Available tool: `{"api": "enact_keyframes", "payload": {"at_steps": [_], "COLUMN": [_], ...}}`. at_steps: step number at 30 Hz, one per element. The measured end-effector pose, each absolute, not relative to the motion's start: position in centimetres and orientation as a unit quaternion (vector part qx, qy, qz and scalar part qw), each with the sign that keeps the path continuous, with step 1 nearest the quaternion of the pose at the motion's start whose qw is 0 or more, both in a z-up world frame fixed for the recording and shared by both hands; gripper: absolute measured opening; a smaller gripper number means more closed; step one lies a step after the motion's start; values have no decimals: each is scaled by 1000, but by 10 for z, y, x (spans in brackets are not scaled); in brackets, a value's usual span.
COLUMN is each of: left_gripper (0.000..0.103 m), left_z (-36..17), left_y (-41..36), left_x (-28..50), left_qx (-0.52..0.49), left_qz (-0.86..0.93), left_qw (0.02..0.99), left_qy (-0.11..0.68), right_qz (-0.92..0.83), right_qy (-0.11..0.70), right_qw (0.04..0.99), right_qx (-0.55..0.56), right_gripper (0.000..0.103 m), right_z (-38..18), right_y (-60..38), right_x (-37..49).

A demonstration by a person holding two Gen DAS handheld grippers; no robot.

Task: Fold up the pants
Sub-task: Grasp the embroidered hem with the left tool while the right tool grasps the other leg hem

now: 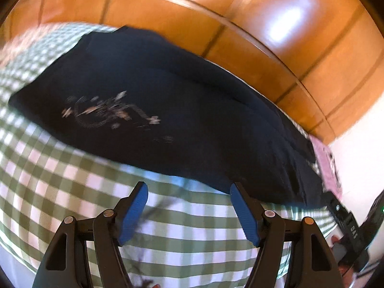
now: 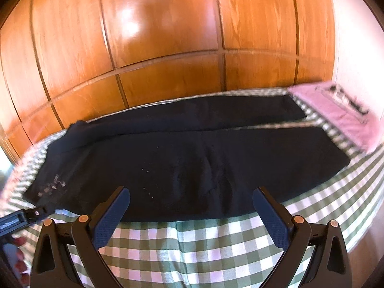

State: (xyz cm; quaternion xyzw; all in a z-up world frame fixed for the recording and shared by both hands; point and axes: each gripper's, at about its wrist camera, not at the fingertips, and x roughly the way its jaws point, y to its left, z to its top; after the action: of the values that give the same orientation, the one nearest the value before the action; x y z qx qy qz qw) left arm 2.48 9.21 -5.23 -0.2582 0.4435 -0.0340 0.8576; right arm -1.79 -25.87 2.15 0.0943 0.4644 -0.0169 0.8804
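pants [image 2: 182, 158]: spread flat on checked cloth [image 2: 204, 244], both legs open, so edges are reachable | left gripper [image 1: 189, 210]: fingers apart, empty, just before pants' near edge | right gripper [image 2: 192, 216]: fingers apart, empty, over near edge, likely ready to pinch

- pants [image 2: 182, 158]: very dark navy, near black; small pale print near one end [image 1: 110, 112] (blurred, motif unreadable)
- bed cover [image 2: 192, 247]: green-and-white gingham check
- folded cloth [image 2: 340, 117] at far corner: pink/lilac with a dark marking
- wardrobe panels [image 2: 156, 36]: glossy orange-brown wood, dark seams
- left gripper [image 1: 189, 211], right gripper [image 2: 191, 216]: black frames, blue ribbed pads, copper-coloured pivot pins
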Motion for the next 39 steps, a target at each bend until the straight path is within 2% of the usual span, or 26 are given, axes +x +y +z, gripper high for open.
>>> {"api": "enact_keyframes", "payload": {"at_steps": [7, 10, 12, 15, 22, 28, 30, 31, 33, 35, 39], "left_gripper": [70, 70, 70, 70, 70, 71, 71, 71, 71, 71, 71], "left_z": [-63, -68, -74, -79, -94, -96, -97, -98, -99, -99, -97], "left_y": [142, 159, 168, 183, 202, 203, 205, 206, 207, 207, 201], "left_x": [8, 4, -1, -3, -2, 6, 6, 6, 6, 6, 12], "left_qx": [-325, -352, -371, -381, -425, -420, -424, -426, -431, -426, -392], "left_qz": [13, 27, 34, 41, 36, 17, 13, 12, 14, 17, 18], "left_qw": [855, 850, 847, 846, 836, 839, 839, 840, 845, 851, 864], "left_qy": [404, 391, 379, 369, 345, 345, 340, 334, 317, 307, 316], "right_qz": [-49, -74, -88, -101, -84, -83, -88, -88, -85, -77, -71], "right_qy": [488, 497, 500, 496, 454, 424, 426, 427, 428, 424, 435], "right_qw": [841, 816, 791, 774, 756, 748, 749, 750, 748, 744, 749], "right_qx": [228, 287, 340, 381, 464, 504, 500, 498, 500, 510, 494], "right_gripper": [101, 93, 81, 69, 67, 48, 32, 28, 11, 7, 6], "right_z": [-4, -16, -27, -39, -52, -66, -69, -71, -77, -83, -81], "right_y": [-319, -342, -358, -372, -393, -413, -416, -417, -421, -422, -418], "right_x": [-21, -26, -30, -36, -39, -34, -34, -34, -35, -42, -42]}}
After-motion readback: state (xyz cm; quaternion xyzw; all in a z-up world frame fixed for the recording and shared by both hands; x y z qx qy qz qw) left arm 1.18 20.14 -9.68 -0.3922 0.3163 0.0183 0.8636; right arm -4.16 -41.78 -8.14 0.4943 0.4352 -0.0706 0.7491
